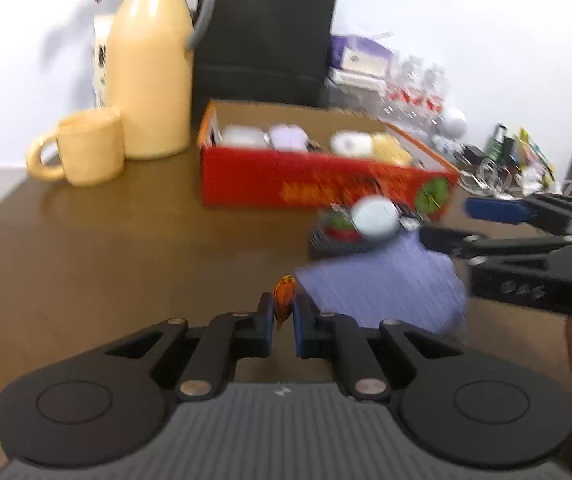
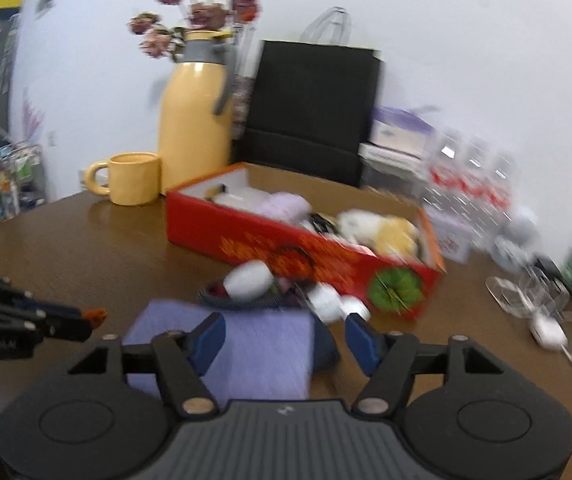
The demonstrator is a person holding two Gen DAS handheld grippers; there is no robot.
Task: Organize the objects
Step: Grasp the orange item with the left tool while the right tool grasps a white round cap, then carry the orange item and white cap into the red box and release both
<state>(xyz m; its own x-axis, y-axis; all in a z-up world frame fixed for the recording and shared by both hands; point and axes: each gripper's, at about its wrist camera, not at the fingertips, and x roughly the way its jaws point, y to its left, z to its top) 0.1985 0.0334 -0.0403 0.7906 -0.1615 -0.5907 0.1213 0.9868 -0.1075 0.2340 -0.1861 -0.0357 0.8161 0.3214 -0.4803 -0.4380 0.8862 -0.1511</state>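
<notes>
Left wrist view: I see the red box (image 1: 326, 182) near the table's (image 1: 126, 264) far edge, holding white, lilac and yellow rounded items too blurred to name. My left gripper (image 1: 284, 320) is pinched almost closed on a small orange piece (image 1: 284, 300). My right gripper (image 2: 282, 338) is spread wide, gripping nothing, over a ribbed lilac cloth (image 2: 242, 348). Just beyond the cloth sits a dark mesh tray (image 2: 246, 300) with a white cap-like thing (image 2: 248, 280).

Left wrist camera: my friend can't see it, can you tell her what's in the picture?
The left claw pinches a small orange thing above a brown table. Ahead sit a purple cloth, a red box of small items, and a yellow mug beside a yellow jug.
</notes>
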